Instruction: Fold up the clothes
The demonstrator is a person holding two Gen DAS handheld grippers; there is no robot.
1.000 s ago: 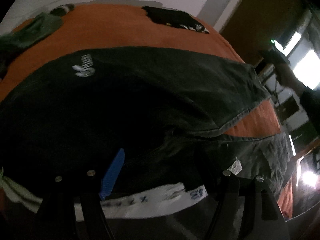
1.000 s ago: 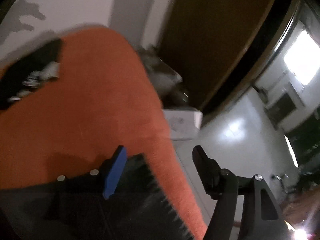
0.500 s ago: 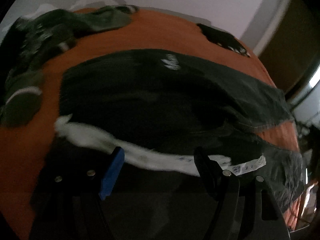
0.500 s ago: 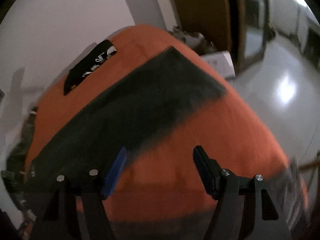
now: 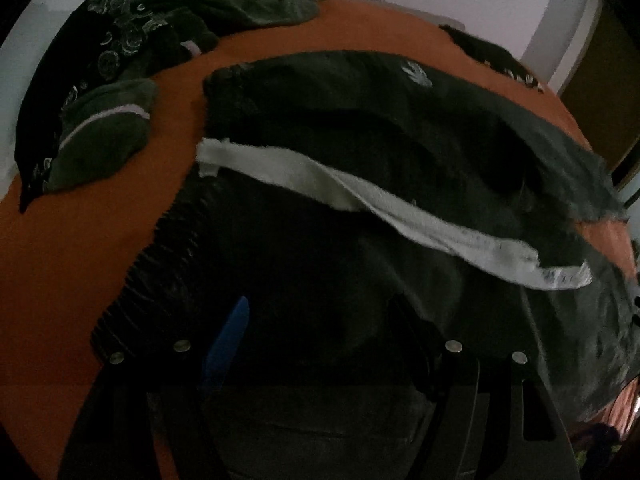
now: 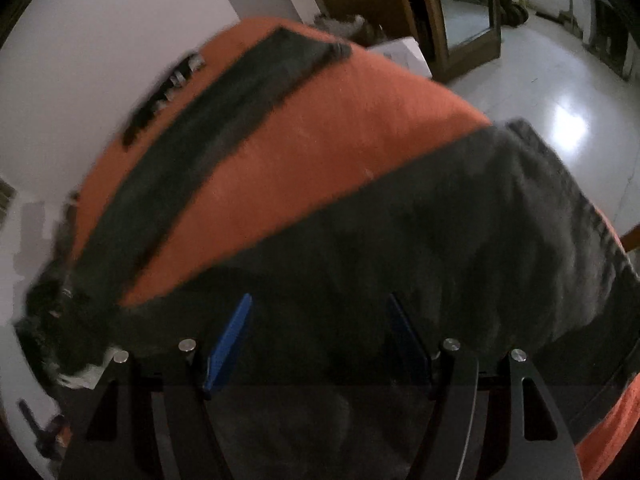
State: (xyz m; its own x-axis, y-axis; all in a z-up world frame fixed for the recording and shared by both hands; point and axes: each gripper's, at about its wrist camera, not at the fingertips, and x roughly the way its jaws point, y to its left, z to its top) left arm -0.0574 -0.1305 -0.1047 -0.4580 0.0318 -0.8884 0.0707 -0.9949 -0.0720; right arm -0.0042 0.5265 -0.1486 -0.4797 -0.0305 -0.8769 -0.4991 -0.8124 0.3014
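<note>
Dark track pants (image 5: 400, 152) with a white side stripe (image 5: 360, 208) lie spread across an orange bed (image 5: 80, 240). My left gripper (image 5: 320, 320) hovers open over the waist end of the pants, its blue-padded fingers apart with only cloth behind them. In the right wrist view one dark pant leg (image 6: 460, 240) fills the near side and the other leg (image 6: 208, 136) stretches away across the bed. My right gripper (image 6: 320, 320) stands open above the near leg and holds nothing.
A heap of dark green and patterned clothes (image 5: 120, 60) lies at the bed's far left. A small black garment (image 5: 492, 60) rests near the far right corner. Beyond the bed edge are a white box (image 6: 404, 52), a glossy pale floor (image 6: 560, 100) and a wooden door frame (image 6: 432, 8).
Both cameras swung: the left view now looks along the pants from the waist end, with the clothes heap in sight. The right gripper moved from the bed's edge to over the near pant leg.
</note>
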